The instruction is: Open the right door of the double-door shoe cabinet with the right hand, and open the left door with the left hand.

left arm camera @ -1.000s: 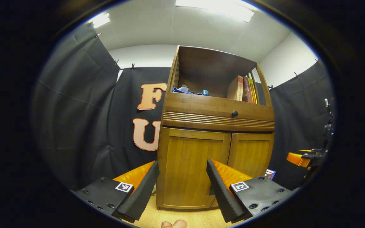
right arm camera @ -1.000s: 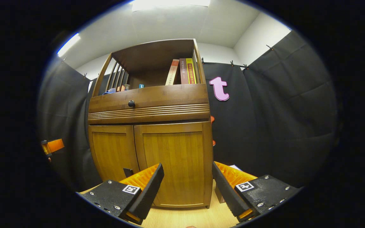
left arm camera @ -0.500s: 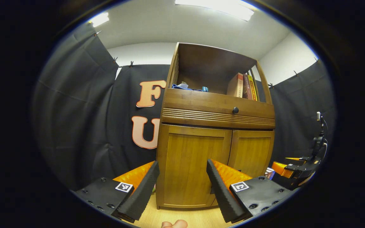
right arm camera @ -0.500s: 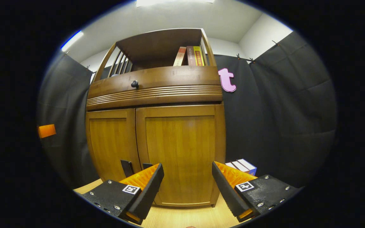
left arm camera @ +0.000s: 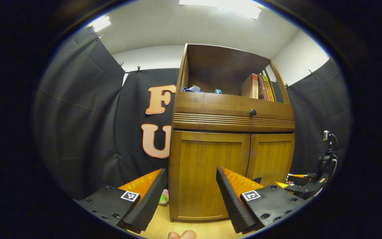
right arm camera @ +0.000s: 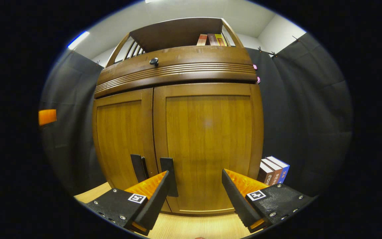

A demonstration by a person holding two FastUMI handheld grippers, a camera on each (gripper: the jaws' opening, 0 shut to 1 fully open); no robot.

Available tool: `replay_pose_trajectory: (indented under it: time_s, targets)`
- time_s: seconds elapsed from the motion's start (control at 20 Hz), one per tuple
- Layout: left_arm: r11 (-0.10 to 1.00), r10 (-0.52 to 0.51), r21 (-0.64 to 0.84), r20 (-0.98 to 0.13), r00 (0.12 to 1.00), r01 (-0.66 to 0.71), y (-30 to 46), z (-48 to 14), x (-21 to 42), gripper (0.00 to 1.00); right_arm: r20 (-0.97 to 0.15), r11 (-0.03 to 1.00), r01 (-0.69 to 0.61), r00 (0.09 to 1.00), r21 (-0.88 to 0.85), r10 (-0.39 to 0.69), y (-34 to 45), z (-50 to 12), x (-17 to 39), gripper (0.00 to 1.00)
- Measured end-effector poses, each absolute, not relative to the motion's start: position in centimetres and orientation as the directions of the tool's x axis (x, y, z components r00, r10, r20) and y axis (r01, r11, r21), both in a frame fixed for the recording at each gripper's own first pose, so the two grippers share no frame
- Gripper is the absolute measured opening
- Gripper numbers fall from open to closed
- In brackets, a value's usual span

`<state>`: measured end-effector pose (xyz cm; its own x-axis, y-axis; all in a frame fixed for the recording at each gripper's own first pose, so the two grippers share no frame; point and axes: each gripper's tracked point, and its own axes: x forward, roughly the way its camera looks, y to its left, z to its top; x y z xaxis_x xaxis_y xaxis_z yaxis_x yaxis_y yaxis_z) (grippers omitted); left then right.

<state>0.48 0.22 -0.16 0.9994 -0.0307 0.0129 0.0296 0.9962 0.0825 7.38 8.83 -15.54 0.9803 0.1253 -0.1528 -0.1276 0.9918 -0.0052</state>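
**Caller:** Down at floor level, from the left gripper view, the left gripper (left arm camera: 191, 192) hangs with its fingers spread wide and nothing between them, well short of the shoe cabinet (left arm camera: 232, 114). A small pink and green thing (left arm camera: 163, 197) lies on the wooden floor (left arm camera: 164, 225) by the cabinet's left bottom corner.

**Partner:** And the doors?

**Caller:** Both shut. The left door (left arm camera: 211, 172) sits straight ahead between the fingers, the right door (left arm camera: 272, 156) just beside it. Above them runs a drawer front with a black knob (left arm camera: 253, 112), and higher up an open shelf with books (left arm camera: 259, 87) leaning at its right end and some blue bits (left arm camera: 194, 89) at its left end.

**Partner:** What's at the far right edge?

**Caller:** That is the other gripper, the right one (left arm camera: 305, 186), low down near the cabinet's right bottom corner.

**Partner:** Switch to the right gripper view.

**Caller:** Much closer here. An orange part of the left gripper (right arm camera: 47, 117) peeks in at the far left. The cabinet (right arm camera: 177, 66) looms large, its left door (right arm camera: 121, 139) and right door (right arm camera: 211, 142) both closed. Two dark handles (right arm camera: 169, 172) hang low on either side of the centre seam. The right gripper (right arm camera: 196, 196) is open too, empty; its left finger overlaps the right door's handle, though I cannot tell if it touches. A few books (right arm camera: 274, 171) stand on the floor (right arm camera: 191, 227) beside the cabinet's right bottom corner.
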Motion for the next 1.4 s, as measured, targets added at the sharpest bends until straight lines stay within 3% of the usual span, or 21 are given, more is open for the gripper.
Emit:
replay_pose_trajectory:
  time_s: [0.2,0.25,0.35,0.4,0.55,0.6,0.65,0.7,0.8,0.9,1.05,1.2,1.3,1.35,1.4]
  targets:
    - [0.993,-0.022,0.112,0.006,1.0,0.021,0.1,-0.9,1.3,0.97,-0.188,0.987,-0.159,0.969,0.036,0.163,10.6,-18.4,8.0,0.94]
    - [0.991,-0.012,0.131,0.014,1.0,0.01,0.2,-0.9,1.6,0.98,-0.19,0.984,-0.171,0.966,0.046,0.176,11.0,-18.9,8.1,1.0]
    - [0.988,0.0,0.156,0.027,1.0,-0.004,0.4,-1.0,1.8,0.97,-0.194,0.982,-0.184,0.962,0.049,0.19,11.8,-19.6,9.0,1.0]
    - [0.987,-0.002,0.159,0.027,1.0,-0.002,0.2,-1.3,2.0,0.96,-0.202,0.98,-0.191,0.959,0.051,0.197,12.2,-20.2,9.4,0.94]
    - [0.99,-0.025,0.142,-0.013,1.0,0.027,-0.4,-2.6,2.7,0.95,-0.212,0.973,-0.216,0.95,0.081,0.228,13.5,-21.7,10.4,0.95]
    - [0.989,-0.029,0.142,-0.025,0.999,0.033,-0.4,-3.0,2.9,0.95,-0.213,0.972,-0.22,0.949,0.089,0.234,13.9,-22.0,10.9,1.0]
    - [0.989,-0.029,0.144,-0.033,0.999,0.033,-0.3,-3.2,3.1,0.95,-0.211,0.97,-0.224,0.947,0.096,0.24,14.0,-22.3,11.0,0.94]
    - [0.989,-0.028,0.144,-0.04,0.999,0.034,-0.2,-3.6,3.3,0.96,-0.206,0.969,-0.225,0.948,0.102,0.242,14.3,-22.5,11.4,1.0]
    - [0.99,-0.024,0.141,-0.046,0.999,0.03,0.1,-3.8,3.7,0.96,-0.201,0.971,-0.217,0.951,0.099,0.233,14.7,-22.4,12.8,0.88]
    - [0.991,-0.01,0.135,-0.044,0.999,0.016,0.8,-3.8,3.9,0.97,-0.203,0.973,-0.208,0.953,0.098,0.224,14.6,-22.7,13.4,0.93]
    - [0.992,-0.005,0.124,-0.028,1.0,0.008,1.2,-3.4,3.8,0.96,-0.205,0.973,-0.205,0.953,0.102,0.223,14.5,-23.0,14.1,0.81]
    - [0.993,-0.014,0.116,-0.015,1.0,0.016,1.2,-3.1,3.7,0.96,-0.215,0.967,-0.225,0.945,0.119,0.247,15.0,-23.3,14.3,0.5]
    - [0.993,-0.017,0.113,-0.016,1.0,0.019,1.2,-3.2,3.7,0.96,-0.225,0.965,-0.23,0.941,0.125,0.254,15.4,-23.5,14.5,0.61]
    - [0.993,-0.016,0.113,-0.018,1.0,0.018,1.2,-3.2,3.6,0.96,-0.234,0.966,-0.225,0.94,0.125,0.249,15.5,-23.8,14.7,0.46]
    - [0.993,-0.016,0.113,-0.021,1.0,0.018,1.2,-3.3,3.6,0.96,-0.243,0.966,-0.224,0.938,0.126,0.249,15.7,-24.1,14.8,0.45]
